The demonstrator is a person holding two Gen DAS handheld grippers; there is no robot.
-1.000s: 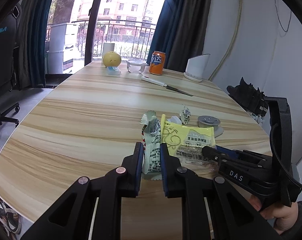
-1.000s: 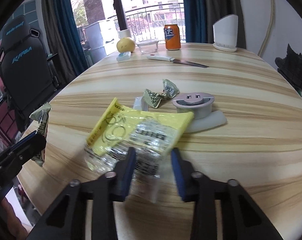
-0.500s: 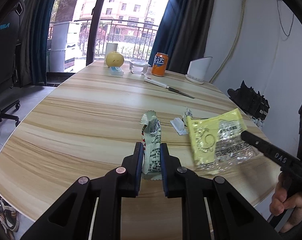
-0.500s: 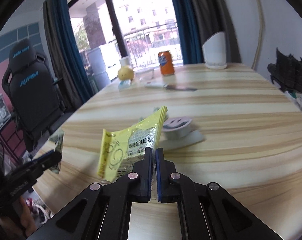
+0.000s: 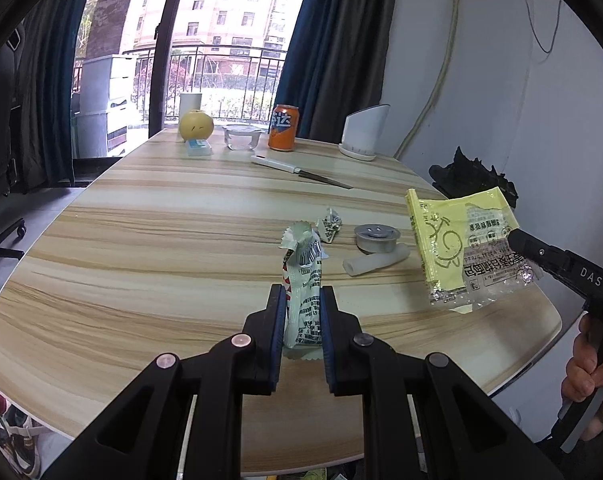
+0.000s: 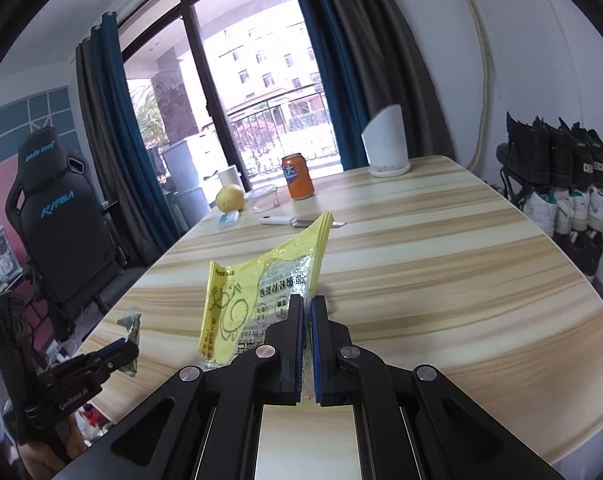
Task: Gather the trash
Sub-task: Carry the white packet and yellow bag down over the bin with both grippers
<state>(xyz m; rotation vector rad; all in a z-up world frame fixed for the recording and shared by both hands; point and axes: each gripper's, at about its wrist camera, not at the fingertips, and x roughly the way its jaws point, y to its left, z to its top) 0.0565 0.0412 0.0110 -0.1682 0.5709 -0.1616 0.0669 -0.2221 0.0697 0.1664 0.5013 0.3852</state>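
My left gripper [image 5: 301, 294] is shut on a white printed snack wrapper [image 5: 303, 280] that stands upright between its blue pads, just above the wooden table [image 5: 141, 248]. My right gripper [image 6: 306, 300] is shut on a yellow and clear plastic bread bag [image 6: 253, 292], held up off the table; the same bag [image 5: 461, 248] hangs at the right of the left wrist view. A small crumpled foil wrapper [image 5: 328, 229] lies on the table beyond the left gripper. In the right wrist view, the left gripper [image 6: 121, 354] shows at lower left with its wrapper.
A grey round lid [image 5: 376, 237] and a white tube [image 5: 375, 263] lie near the foil wrapper. Far back stand an orange can [image 5: 284, 127], a knife [image 5: 301, 171], a glass bowl [image 5: 241, 137], a yellow fruit [image 5: 196, 125] and a white holder [image 5: 364, 132]. Shoes [image 6: 561, 184] line the right wall.
My right gripper closed on the yellow bag and lifted it off the table, up and to the right. The lid and white tube under it are now uncovered. The left gripper kept its wrapper.
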